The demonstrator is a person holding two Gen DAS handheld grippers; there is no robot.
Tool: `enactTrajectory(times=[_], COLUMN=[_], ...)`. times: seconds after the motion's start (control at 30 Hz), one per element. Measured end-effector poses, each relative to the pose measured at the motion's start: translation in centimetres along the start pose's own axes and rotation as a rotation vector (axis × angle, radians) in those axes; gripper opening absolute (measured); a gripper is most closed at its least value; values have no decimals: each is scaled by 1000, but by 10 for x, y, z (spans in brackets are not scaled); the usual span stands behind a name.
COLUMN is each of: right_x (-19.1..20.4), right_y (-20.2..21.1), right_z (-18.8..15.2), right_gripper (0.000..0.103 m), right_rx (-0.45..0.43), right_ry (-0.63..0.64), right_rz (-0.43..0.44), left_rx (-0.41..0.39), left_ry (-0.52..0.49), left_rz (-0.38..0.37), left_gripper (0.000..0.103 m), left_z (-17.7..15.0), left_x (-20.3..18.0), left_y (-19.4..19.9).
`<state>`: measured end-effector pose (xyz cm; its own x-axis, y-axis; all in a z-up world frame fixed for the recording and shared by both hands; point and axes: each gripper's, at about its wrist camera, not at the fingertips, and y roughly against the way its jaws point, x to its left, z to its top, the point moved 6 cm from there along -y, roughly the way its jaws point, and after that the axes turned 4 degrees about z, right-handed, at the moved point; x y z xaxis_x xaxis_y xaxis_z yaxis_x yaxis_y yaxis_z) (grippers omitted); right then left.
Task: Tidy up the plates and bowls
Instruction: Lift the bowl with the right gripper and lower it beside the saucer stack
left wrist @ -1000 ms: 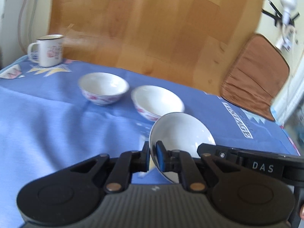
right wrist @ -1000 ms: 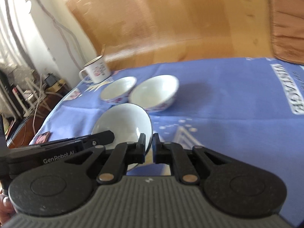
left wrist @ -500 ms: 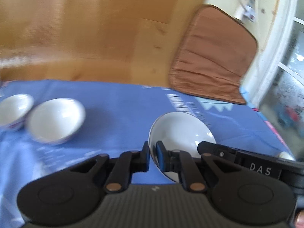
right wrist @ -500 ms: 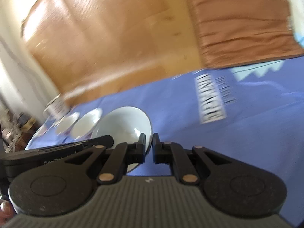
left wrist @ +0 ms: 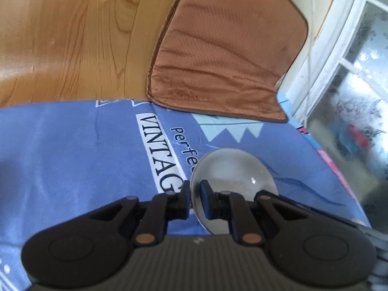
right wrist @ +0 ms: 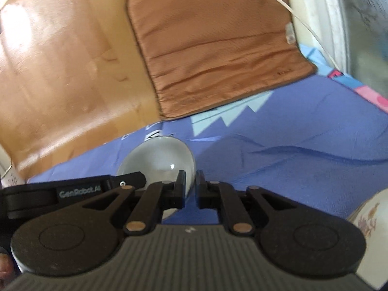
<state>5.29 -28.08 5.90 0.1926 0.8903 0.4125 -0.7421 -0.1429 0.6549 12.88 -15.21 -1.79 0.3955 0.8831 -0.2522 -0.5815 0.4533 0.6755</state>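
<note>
A shallow white plate [left wrist: 232, 172] hangs tilted just above the blue tablecloth [left wrist: 72, 145], gripped on opposite rims. My left gripper [left wrist: 195, 194] has the plate's left rim between its pads, and its jaws are opening slightly. In the right wrist view the same plate [right wrist: 157, 160] has its right rim between the pads of my right gripper [right wrist: 190, 186], whose jaws are opening too. The left gripper's black body [right wrist: 80, 189] shows at the plate's far side. The plate's underside is hidden.
A brown cushion [left wrist: 225, 55] lies over the far edge of the cloth against a wooden seat back [left wrist: 72, 36]. A white dish with a floral pattern [right wrist: 368, 215] sits at the near right. A window frame [left wrist: 339, 48] bounds the right side.
Both grippers have carried the plate to the right across the table. The two bowls and the mug have slid out of view on the left; the cushion now fills the background.
</note>
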Motion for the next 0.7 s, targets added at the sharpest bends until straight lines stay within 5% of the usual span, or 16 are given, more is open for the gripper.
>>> enactTrajectory(times=[0.13,0.43,0.7], right_x=[-4,9,34], right_y=[-4,25,52], right_z=[-1,6,-24], right_gripper=[32,32,32], right_rx=[-20,-131,-115], right_ry=[-33,3,69], right_rz=[4,20,88], left_rx=[-8,-112,-146], left_ry=[2,30,-9], left_rz=[20,97,172], left_gripper=[25,27,27], left_z=[1,1,-31], left_x=[2,21,32], left_y=[-1,54,96])
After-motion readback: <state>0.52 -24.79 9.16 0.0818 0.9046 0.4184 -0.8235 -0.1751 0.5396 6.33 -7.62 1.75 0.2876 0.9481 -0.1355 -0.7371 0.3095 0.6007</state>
